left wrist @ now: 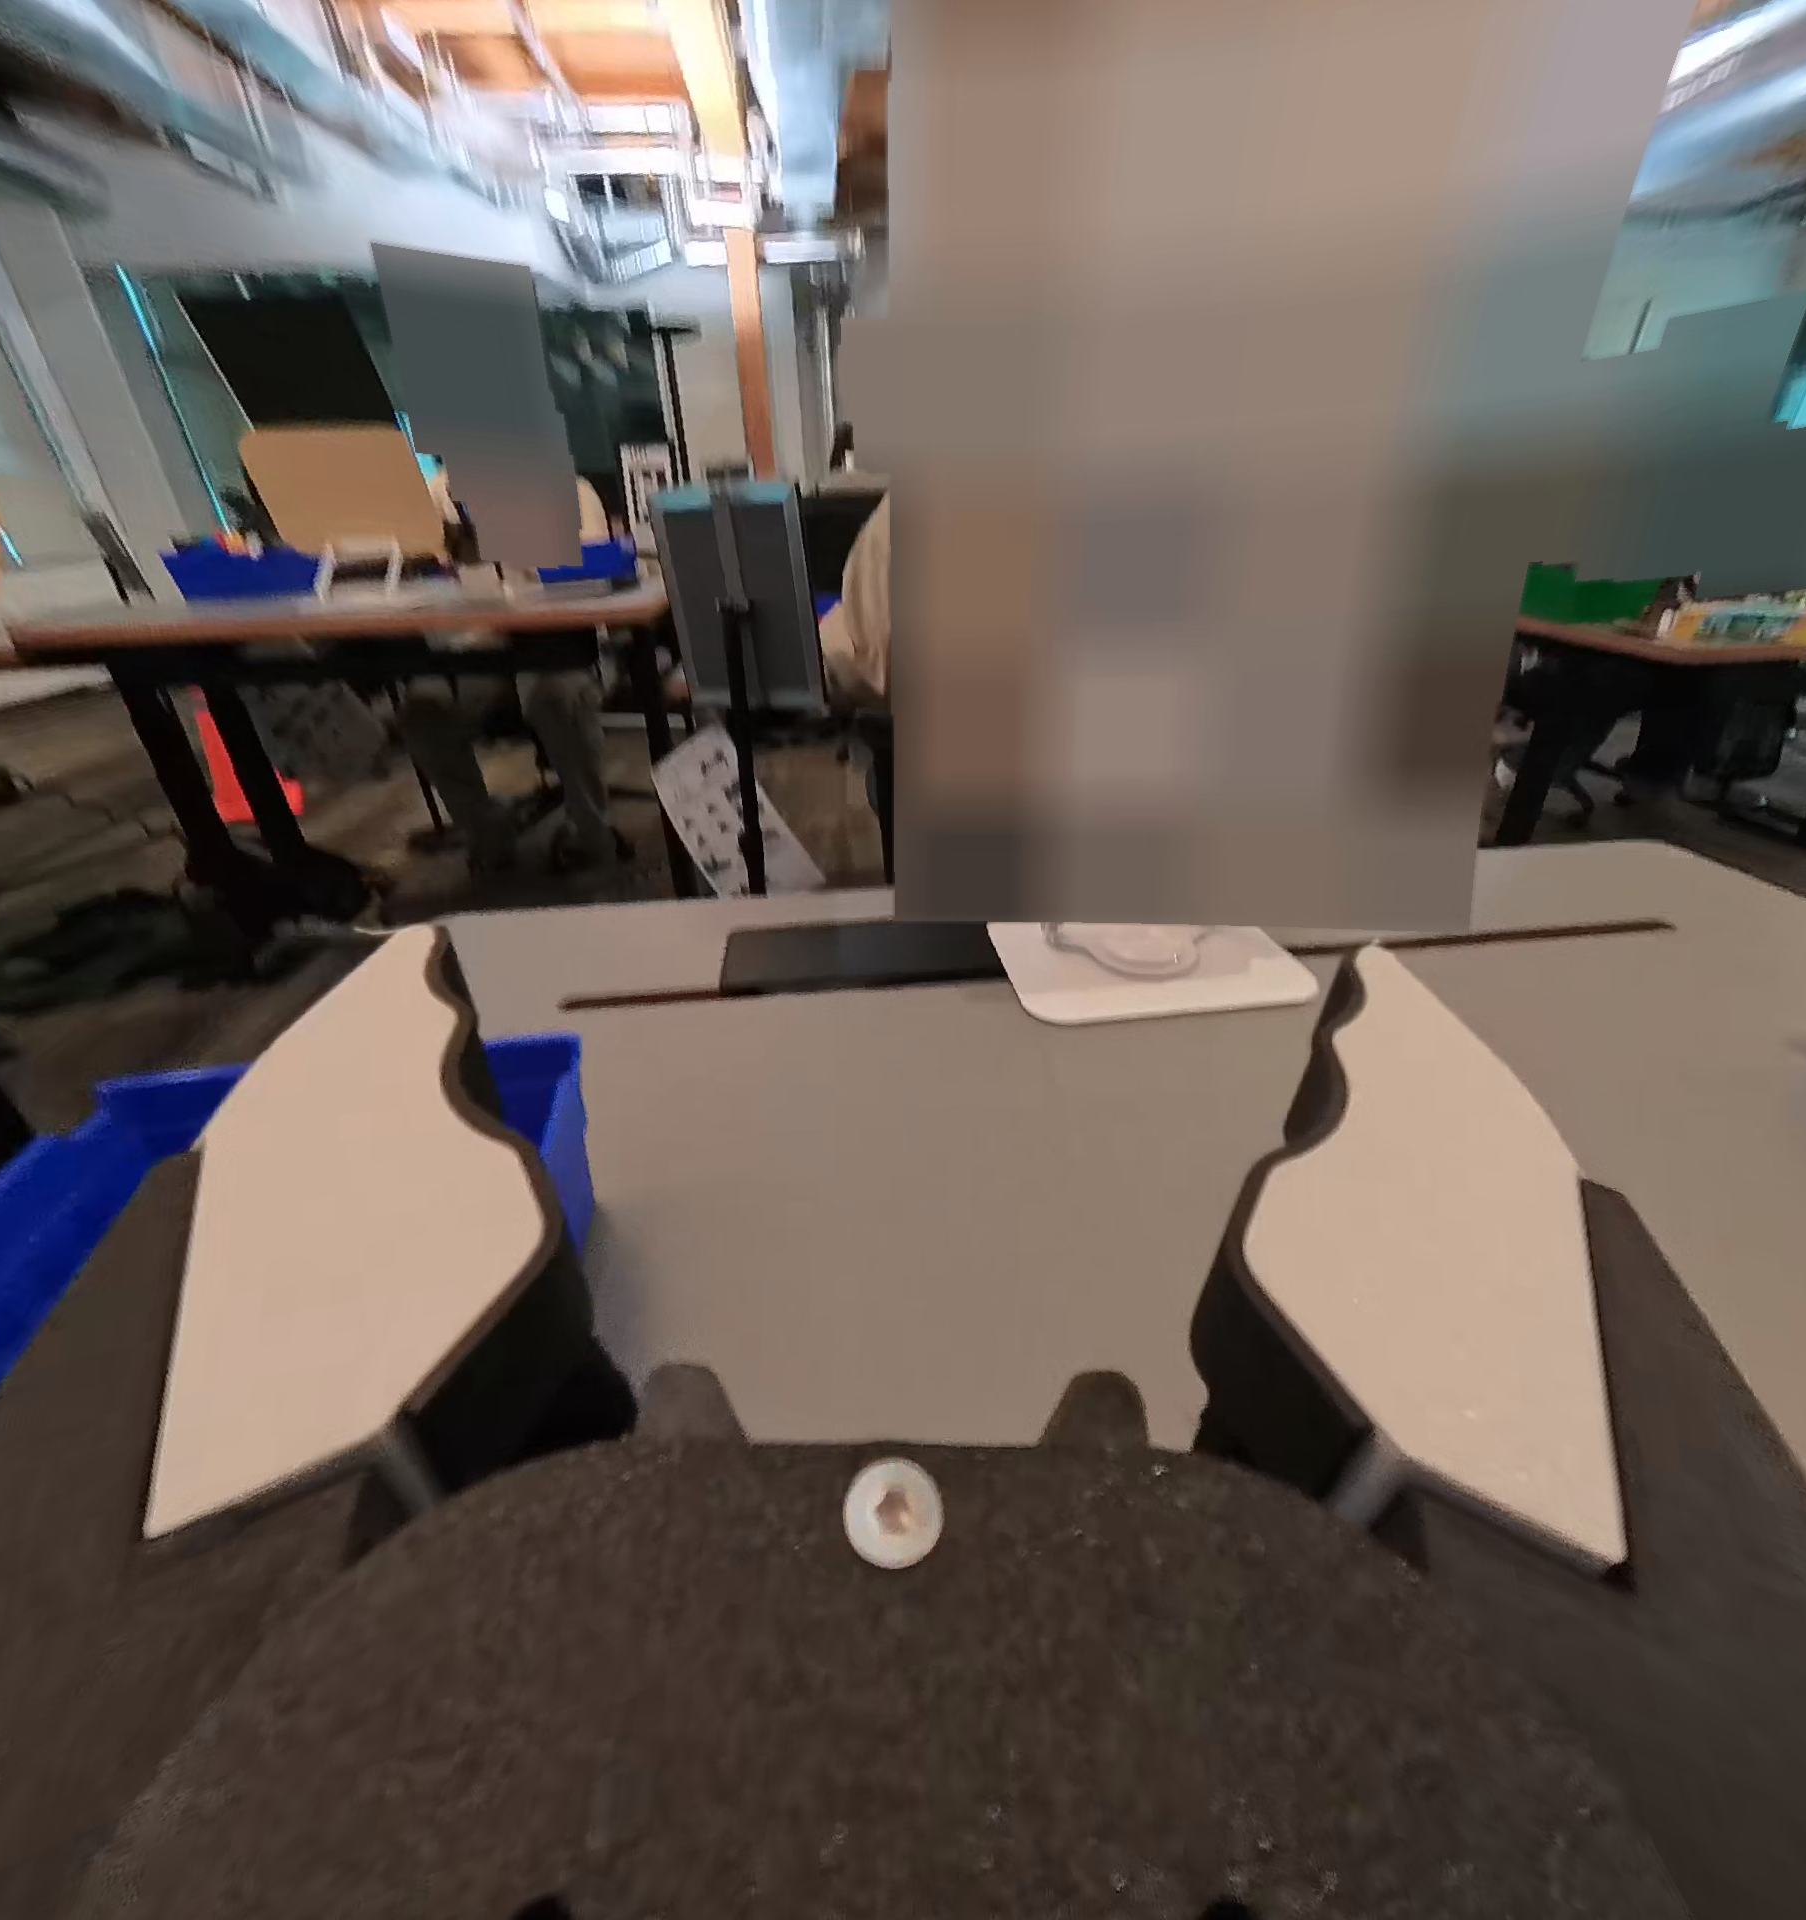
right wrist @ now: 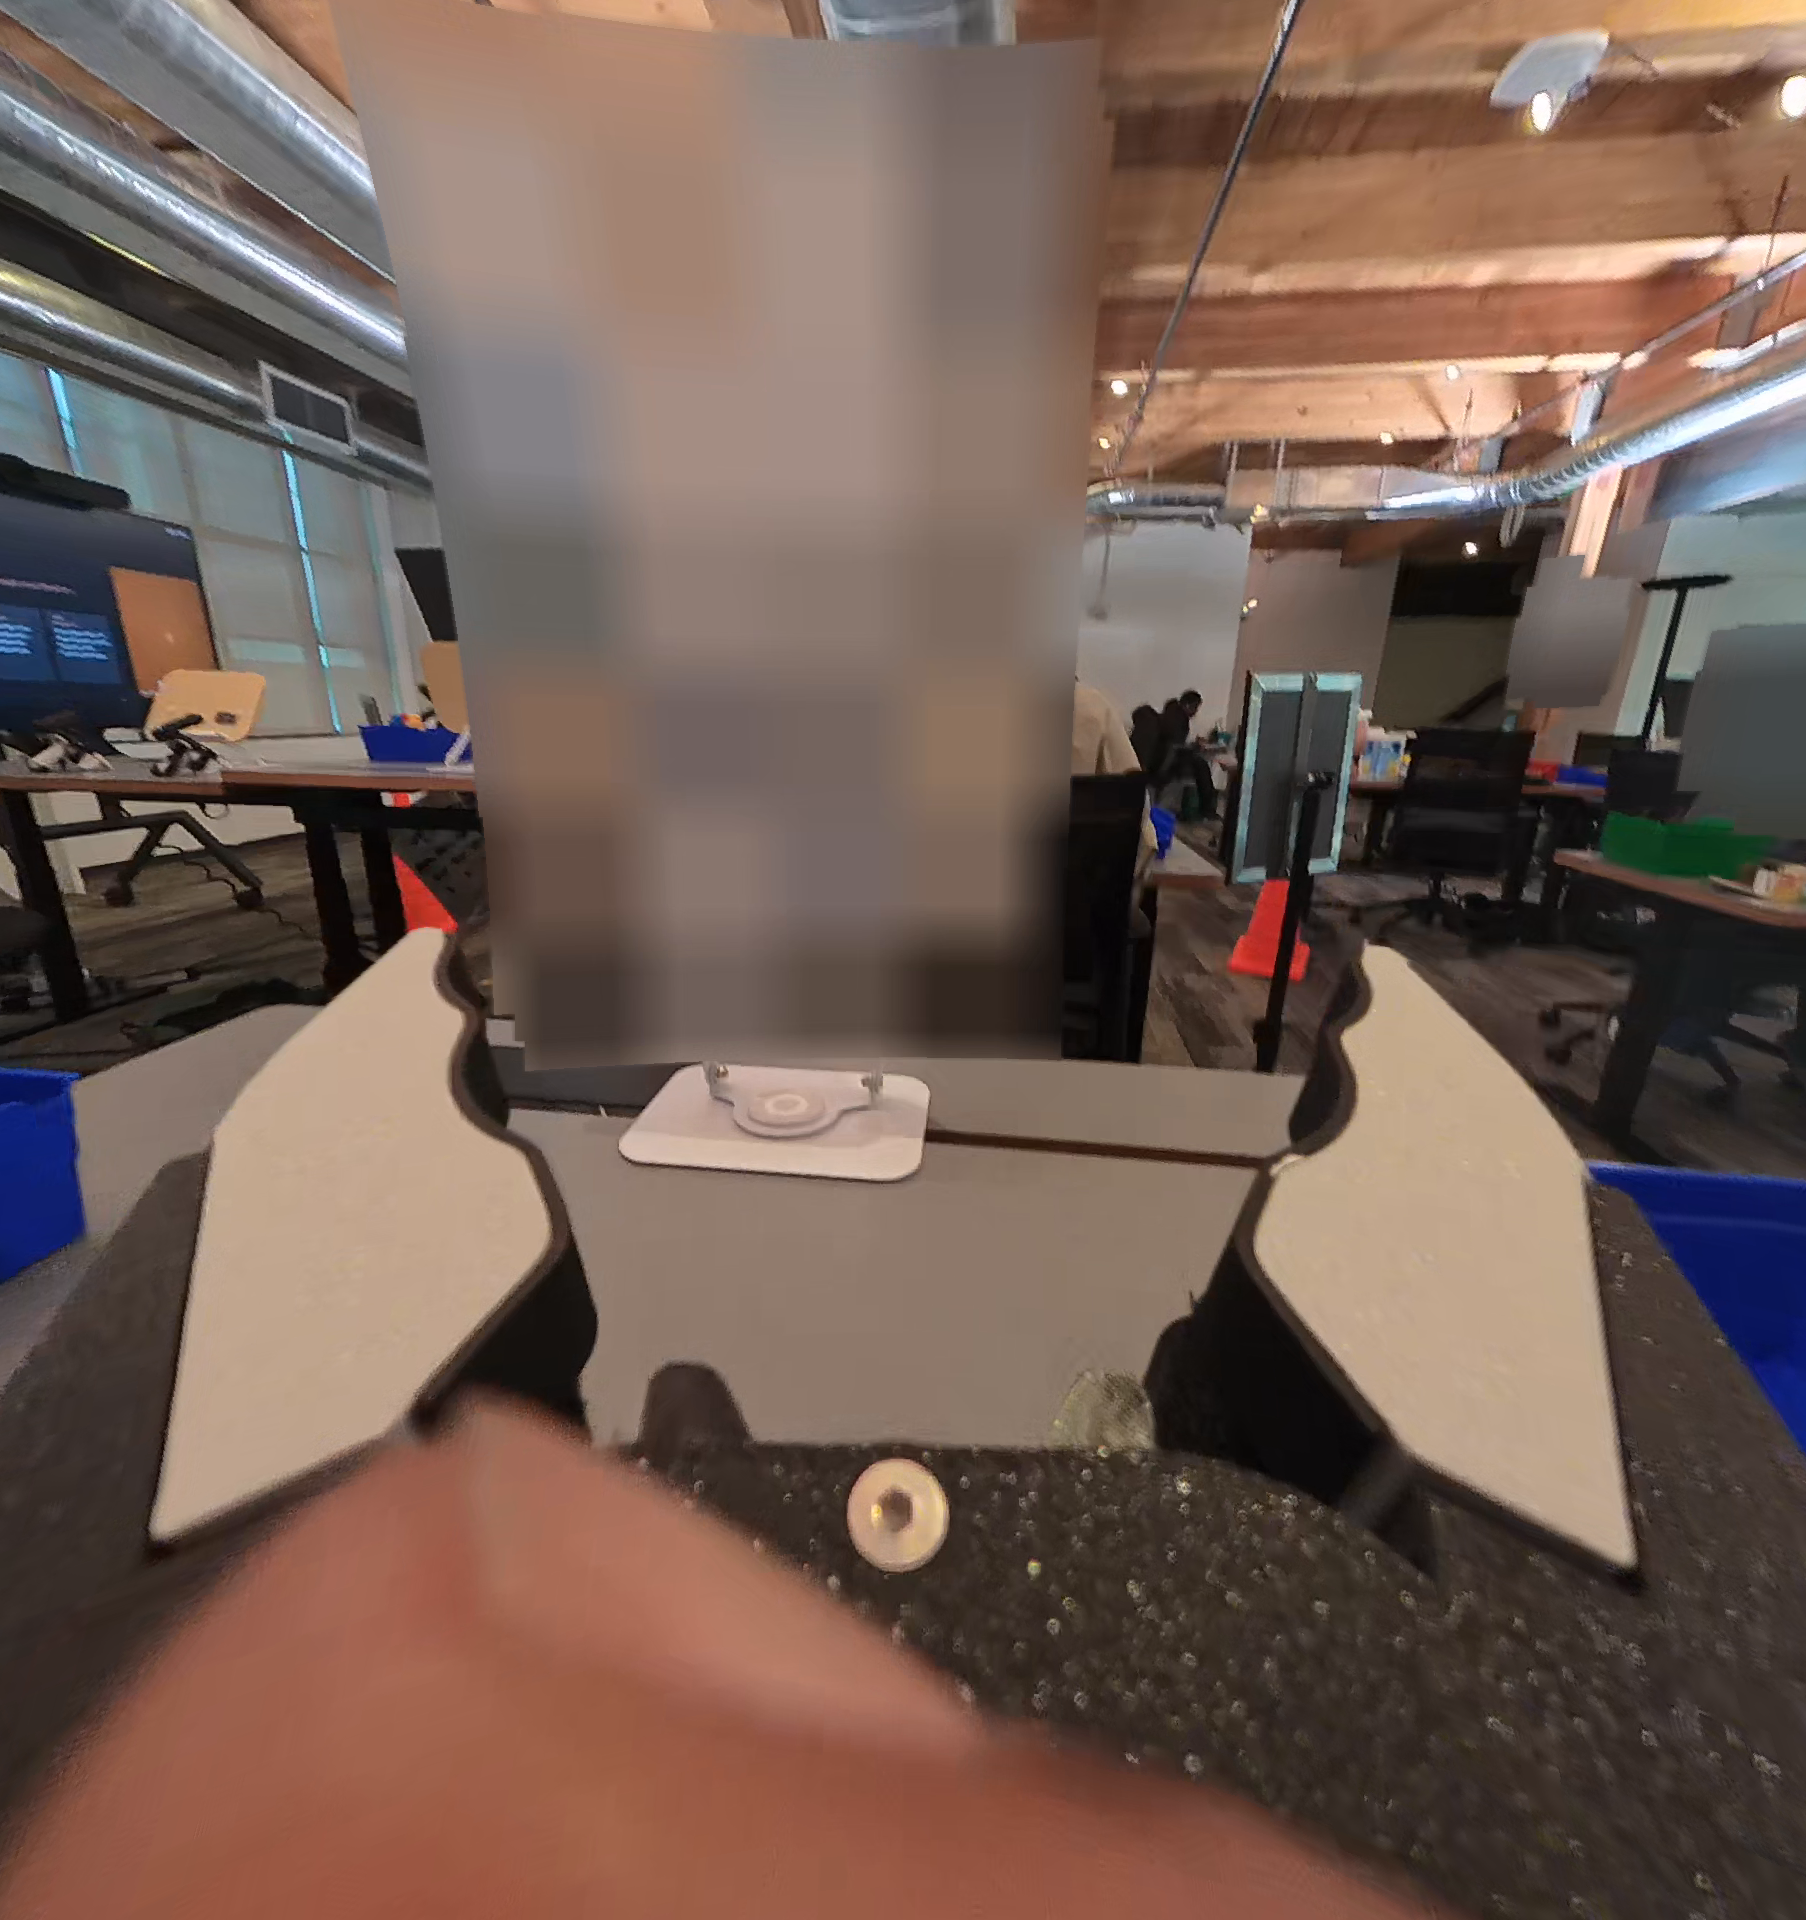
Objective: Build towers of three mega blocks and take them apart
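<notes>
Left wrist view: my left gripper [left wrist: 894,1049] and right gripper [right wrist: 904,1070] hover spread wide and empty over the grey table [left wrist: 878,1195], likely readied; no blocks visible.

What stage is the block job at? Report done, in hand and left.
Done: nothing visible; no tower or loose block shows on the grey table.
In hand: nothing. The left tool and right tool are both open and empty above the table.
Left: all of it, probably starting from the blue bins; their contents are hidden.
</notes>
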Tool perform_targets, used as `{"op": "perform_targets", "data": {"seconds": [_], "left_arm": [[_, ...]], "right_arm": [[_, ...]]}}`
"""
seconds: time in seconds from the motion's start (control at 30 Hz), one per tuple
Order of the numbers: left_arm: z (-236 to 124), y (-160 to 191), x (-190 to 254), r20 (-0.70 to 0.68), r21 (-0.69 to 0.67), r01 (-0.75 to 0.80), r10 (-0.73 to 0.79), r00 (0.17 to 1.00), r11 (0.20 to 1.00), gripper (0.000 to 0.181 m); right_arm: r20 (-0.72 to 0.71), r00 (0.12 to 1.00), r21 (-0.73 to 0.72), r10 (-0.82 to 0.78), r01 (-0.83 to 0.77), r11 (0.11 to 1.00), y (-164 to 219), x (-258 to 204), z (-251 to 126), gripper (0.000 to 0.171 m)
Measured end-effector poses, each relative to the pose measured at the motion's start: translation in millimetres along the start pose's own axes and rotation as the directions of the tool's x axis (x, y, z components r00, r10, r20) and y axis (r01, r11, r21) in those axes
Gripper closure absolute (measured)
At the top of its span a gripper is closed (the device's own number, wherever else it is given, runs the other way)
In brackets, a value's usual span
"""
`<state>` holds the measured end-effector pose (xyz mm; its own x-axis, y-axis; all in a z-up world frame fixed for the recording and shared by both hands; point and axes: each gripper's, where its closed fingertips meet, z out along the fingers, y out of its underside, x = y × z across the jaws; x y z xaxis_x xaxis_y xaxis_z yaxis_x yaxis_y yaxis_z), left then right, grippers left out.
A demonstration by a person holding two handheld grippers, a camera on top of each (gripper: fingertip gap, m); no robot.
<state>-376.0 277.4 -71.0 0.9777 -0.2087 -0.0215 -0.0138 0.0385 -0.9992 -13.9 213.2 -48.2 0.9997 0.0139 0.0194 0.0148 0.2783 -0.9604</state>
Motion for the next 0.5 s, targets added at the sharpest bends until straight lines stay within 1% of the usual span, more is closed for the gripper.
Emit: {"op": "perform_targets", "data": {"seconds": [0.07,0.13,0.2,0.27,0.43,0.5], "left_arm": [[9.7,15.2,6.1,-0.002,-0.082,0.016,-0.016,1.000,0.996,0.035],[18.0,25.5,13.0,-0.013,-0.134,0.020,-0.022,1.000,0.991,0.035],[25.9,34.0,22.5,-0.044,-0.180,0.051,-0.059,0.997,0.982,0.035],[33.6,46.9,26.5,-0.037,-0.249,0.072,-0.084,0.996,0.966,0.035],[48.2,91.4,44.8,-0.041,-0.452,0.097,-0.129,0.991,0.887,0.036],[51.5,111.3,51.4,-0.030,-0.530,0.105,-0.142,0.989,0.842,0.042]], "right_arm": [[-0.030,1.000,-0.044,-0.006,0.005,0.999,9.8,9.2,2.4,0.025],[-0.063,0.998,-0.097,-0.013,0.007,0.995,23.2,19.3,4.4,0.025],[-0.096,0.995,-0.172,-0.011,-0.006,0.985,41.4,30.4,6.2,0.025],[-0.134,0.991,-0.248,-0.015,-0.019,0.969,61.1,43.4,8.1,0.025],[-0.243,0.970,-0.426,-0.031,-0.078,0.901,113.1,75.9,7.1,0.027],[-0.269,0.962,-0.497,-0.039,-0.104,0.862,135.9,84.3,4.0,0.030]]}}
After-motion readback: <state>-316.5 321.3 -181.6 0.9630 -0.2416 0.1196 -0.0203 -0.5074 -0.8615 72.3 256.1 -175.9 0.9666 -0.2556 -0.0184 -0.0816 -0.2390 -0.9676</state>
